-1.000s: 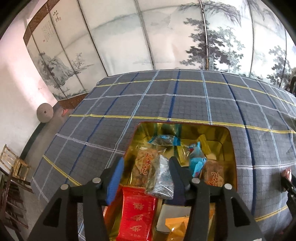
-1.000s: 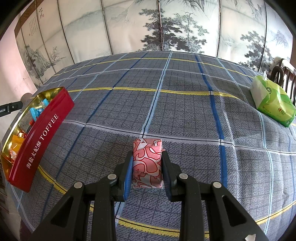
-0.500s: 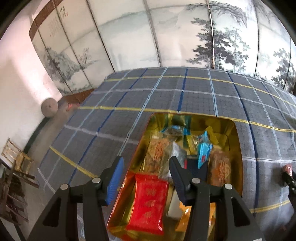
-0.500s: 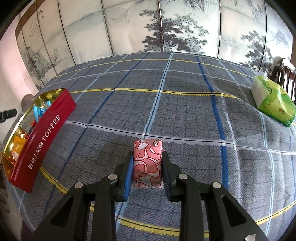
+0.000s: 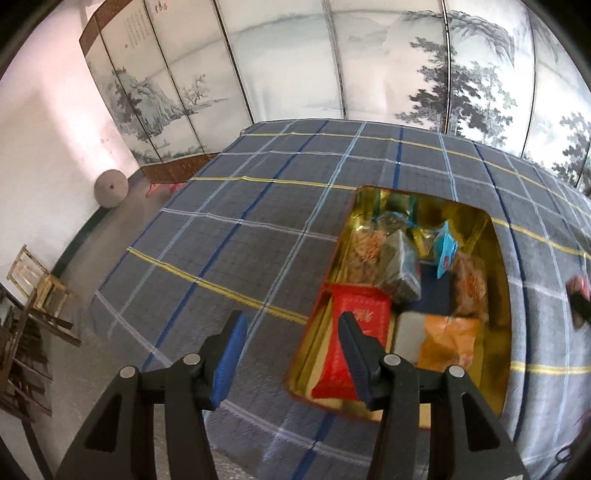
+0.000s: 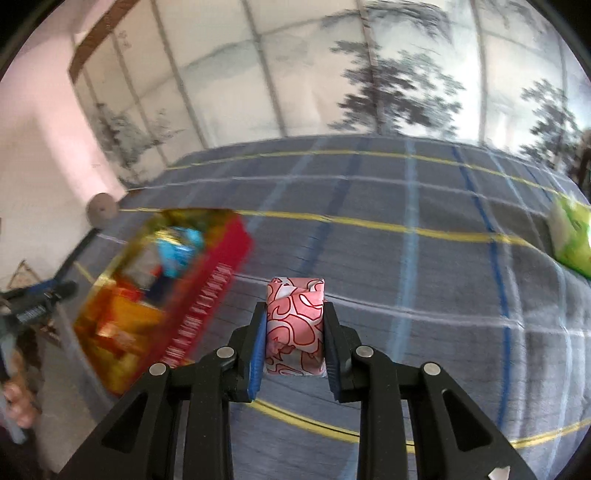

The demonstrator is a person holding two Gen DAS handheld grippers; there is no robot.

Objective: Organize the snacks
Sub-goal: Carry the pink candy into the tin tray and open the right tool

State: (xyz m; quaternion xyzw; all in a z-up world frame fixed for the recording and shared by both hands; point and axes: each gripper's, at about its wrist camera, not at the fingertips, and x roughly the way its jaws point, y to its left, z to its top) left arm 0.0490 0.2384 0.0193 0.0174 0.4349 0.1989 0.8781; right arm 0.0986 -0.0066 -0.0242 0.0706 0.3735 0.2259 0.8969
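Backdrop: painted screen [image 5: 332, 66] behind a table in plaid cloth [image 5: 258, 229].
Tin [image 5: 500, 295]: red, gold-lined, near the table's left edge, filled with wrapped snacks.
Left gripper [image 5: 291, 332]: spread, holding nothing, over the tin's near-left corner.
Right gripper [image 6: 294, 325]: pinching a pink packet [image 6: 295, 325] above the cloth, right of the tin.
Green pack [image 6: 570, 236]: at the right edge.

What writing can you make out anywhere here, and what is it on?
Nothing reads clearly right now.
Red tin side: white lettering, too blurred by motion to read.
Red packet in the tin: gold Chinese characters, too blurred.
Blue sachet: small print, too small.
Folding screen: brush calligraphy and a red seal, too small.
Green pack: blurred.
Pink wrapped sweet in the right gripper: a pattern, no words.
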